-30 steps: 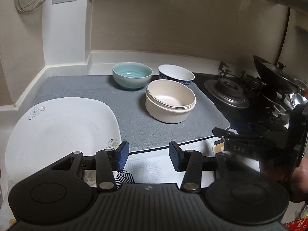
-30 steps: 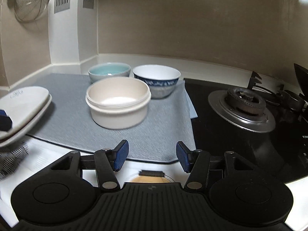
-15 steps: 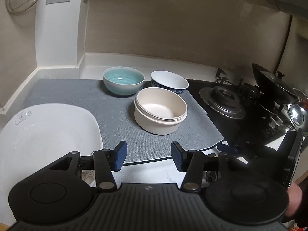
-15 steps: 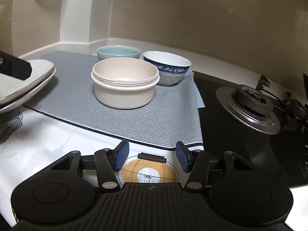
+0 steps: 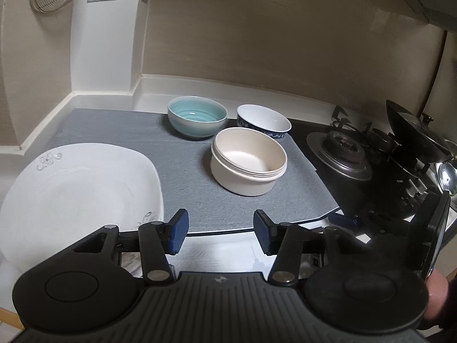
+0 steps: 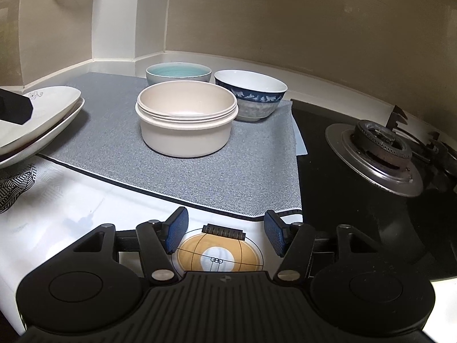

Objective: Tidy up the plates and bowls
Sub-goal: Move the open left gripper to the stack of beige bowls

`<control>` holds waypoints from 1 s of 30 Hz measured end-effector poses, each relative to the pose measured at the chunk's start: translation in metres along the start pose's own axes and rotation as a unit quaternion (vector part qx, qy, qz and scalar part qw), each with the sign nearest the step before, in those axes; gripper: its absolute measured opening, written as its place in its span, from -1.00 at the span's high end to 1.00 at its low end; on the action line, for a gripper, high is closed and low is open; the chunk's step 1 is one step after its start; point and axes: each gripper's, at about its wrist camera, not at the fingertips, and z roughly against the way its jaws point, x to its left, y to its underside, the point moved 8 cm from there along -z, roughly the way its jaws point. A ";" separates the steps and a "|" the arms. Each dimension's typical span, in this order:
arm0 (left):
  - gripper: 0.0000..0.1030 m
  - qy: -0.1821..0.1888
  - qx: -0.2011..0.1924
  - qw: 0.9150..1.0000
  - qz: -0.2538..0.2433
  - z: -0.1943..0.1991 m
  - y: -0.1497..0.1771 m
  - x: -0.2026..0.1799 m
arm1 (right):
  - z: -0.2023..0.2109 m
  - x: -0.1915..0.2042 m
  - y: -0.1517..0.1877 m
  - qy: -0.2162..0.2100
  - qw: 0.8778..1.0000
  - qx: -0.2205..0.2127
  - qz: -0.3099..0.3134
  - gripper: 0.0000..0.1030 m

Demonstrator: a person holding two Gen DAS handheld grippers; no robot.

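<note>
Stacked cream bowls (image 6: pixel 187 124) mid-mat (image 6: pixel 228 177), open mat toward its front edge.

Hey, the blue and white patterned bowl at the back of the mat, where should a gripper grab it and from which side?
Pinch the rim of the blue and white bowl on its right, stove-facing side, one finger inside and one outside. It stands upright and empty, its wall flares outward, the cream bowl stack crowds its front left, and the teal bowl sits at its left.
</note>
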 end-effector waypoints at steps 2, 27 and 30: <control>-0.08 -0.007 0.001 1.000 0.000 0.003 0.001 0.003 | 0.000 0.000 0.000 -0.002 1.000 -0.003 -0.001 -0.19; -0.08 -0.077 0.031 0.997 0.001 0.014 -0.006 -0.023 | -0.002 0.002 0.001 -0.085 0.996 0.008 -0.007 -0.20; -0.08 -0.088 0.034 0.996 0.006 0.014 -0.007 -0.021 | -0.002 0.003 0.001 -0.092 0.996 0.008 -0.008 -0.20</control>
